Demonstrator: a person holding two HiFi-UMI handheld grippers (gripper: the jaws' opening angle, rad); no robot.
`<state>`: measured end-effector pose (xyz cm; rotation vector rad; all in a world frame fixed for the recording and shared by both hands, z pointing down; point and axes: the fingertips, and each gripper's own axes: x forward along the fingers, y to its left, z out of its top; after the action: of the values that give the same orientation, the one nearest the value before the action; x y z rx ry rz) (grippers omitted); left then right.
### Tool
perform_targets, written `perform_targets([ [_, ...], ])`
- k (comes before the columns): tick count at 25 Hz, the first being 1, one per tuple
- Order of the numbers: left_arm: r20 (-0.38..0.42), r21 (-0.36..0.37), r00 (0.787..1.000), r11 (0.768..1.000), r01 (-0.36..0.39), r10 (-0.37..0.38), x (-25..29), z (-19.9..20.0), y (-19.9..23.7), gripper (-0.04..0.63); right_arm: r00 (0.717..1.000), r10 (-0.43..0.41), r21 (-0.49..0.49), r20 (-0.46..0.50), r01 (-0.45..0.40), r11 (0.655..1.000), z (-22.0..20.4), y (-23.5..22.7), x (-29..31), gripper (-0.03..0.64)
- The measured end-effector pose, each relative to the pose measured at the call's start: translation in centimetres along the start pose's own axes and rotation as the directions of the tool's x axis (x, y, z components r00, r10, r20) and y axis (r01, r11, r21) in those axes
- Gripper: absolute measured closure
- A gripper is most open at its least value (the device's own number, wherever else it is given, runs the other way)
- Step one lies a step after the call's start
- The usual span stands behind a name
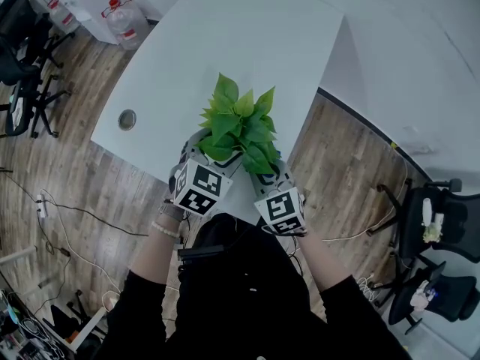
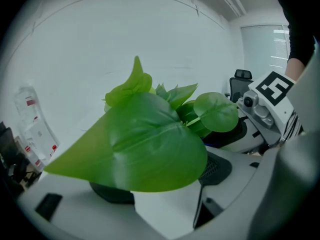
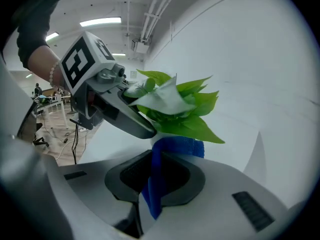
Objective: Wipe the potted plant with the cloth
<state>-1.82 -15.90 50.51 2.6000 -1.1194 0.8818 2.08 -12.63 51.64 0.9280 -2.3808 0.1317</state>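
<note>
The potted plant (image 1: pixel 240 126) stands near the front edge of the white table (image 1: pixel 225 43), and its green leaves hide the pot from the head view. My left gripper (image 1: pixel 206 152) reaches in from the left. In the left gripper view the white pot (image 2: pixel 165 211) sits between the jaws of the left gripper (image 2: pixel 162 194), under a big leaf (image 2: pixel 145 144). My right gripper (image 3: pixel 155 184) is shut on a blue cloth (image 3: pixel 159 171). The cloth's upper end lies just under the lower leaves (image 3: pixel 190 126). In the head view the right gripper (image 1: pixel 270 172) is at the plant's right side.
A round grommet (image 1: pixel 127 119) is set in the table's left part. Water bottles (image 1: pixel 124 17) stand on the floor beyond the far left corner. Office chairs stand at the left (image 1: pixel 22 51) and the right (image 1: pixel 435 223). The person's body is close behind the grippers.
</note>
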Motion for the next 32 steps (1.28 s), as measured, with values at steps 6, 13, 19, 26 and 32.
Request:
perform_targets([
  [6, -0.007, -0.020, 1.000, 1.000, -0.013, 0.013, 0.0, 0.1, -0.2, 0.238, 1.000, 0.024, 0.038, 0.012, -0.025, 0.999, 0.3, 2.3, 0.4, 0.537],
  [13, 0.004, -0.044, 1.000, 0.999, -0.008, 0.008, -0.5, -0.3, -0.6, 0.236, 0.999, 0.027, 0.103, 0.019, -0.029, 0.994, 0.5, 2.8, -0.4, 0.537],
  [19, 0.000, -0.080, 1.000, 0.997, -0.014, 0.014, -1.5, -1.5, -0.2, 0.236, 1.000, -0.031, 0.142, 0.005, 0.030, 0.989, 0.0, 1.1, -1.6, 0.537],
  [26, 0.023, -0.112, 0.997, 0.992, -0.064, 0.067, -4.5, -1.1, 1.6, 0.238, 0.992, -0.124, 0.174, -0.015, 0.124, 0.977, -0.4, -2.5, -4.1, 0.537],
  [32, 0.098, -0.081, 0.973, 0.976, -0.201, 0.208, -7.9, 1.3, 3.5, 0.469, 0.973, -0.231, 0.166, -0.020, 0.231, 0.959, -0.1, -5.9, -6.6, 0.537],
])
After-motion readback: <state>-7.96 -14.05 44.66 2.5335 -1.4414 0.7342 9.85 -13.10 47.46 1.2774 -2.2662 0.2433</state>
